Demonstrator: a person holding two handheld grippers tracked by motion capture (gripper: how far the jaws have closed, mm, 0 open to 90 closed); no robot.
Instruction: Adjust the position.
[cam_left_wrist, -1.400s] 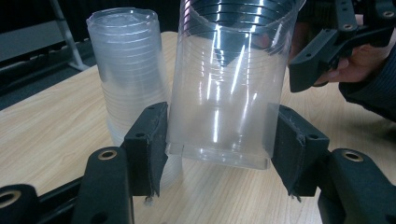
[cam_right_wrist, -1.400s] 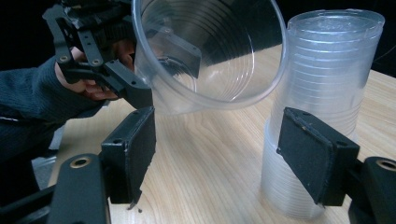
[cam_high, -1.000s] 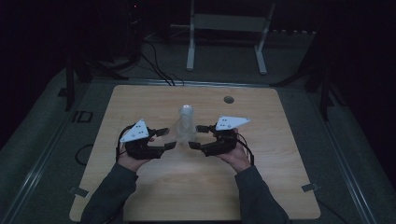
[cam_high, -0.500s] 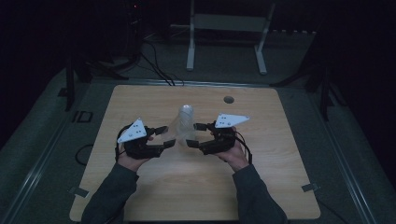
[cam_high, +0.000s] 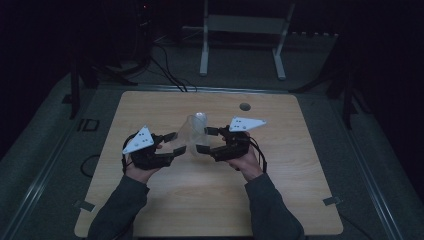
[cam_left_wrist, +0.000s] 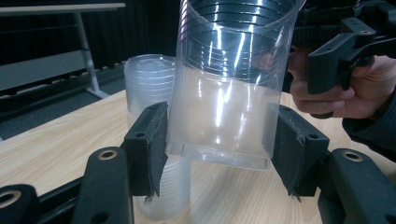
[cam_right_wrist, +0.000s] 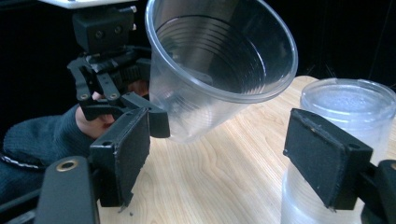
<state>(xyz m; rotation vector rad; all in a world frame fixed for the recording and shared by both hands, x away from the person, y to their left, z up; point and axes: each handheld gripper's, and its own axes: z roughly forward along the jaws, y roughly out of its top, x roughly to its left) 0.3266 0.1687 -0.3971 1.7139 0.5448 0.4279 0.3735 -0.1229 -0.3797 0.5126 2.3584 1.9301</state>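
The left hand-held gripper (cam_left_wrist: 219, 154) is clamped on the base of a clear plastic cup (cam_left_wrist: 231, 88), holding it tilted above the wooden worktop (cam_high: 165, 107). Just beside it stands a stack of cups (cam_right_wrist: 341, 112) — upside down. The right hand-held gripper (cam_right_wrist: 238, 158) has just been opening — its pads stand apart, gripping nothing, near the cup's rim.

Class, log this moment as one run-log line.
left gripper: shut on clear plastic cup | right gripper: open, jaws just opening | cup stack: on table
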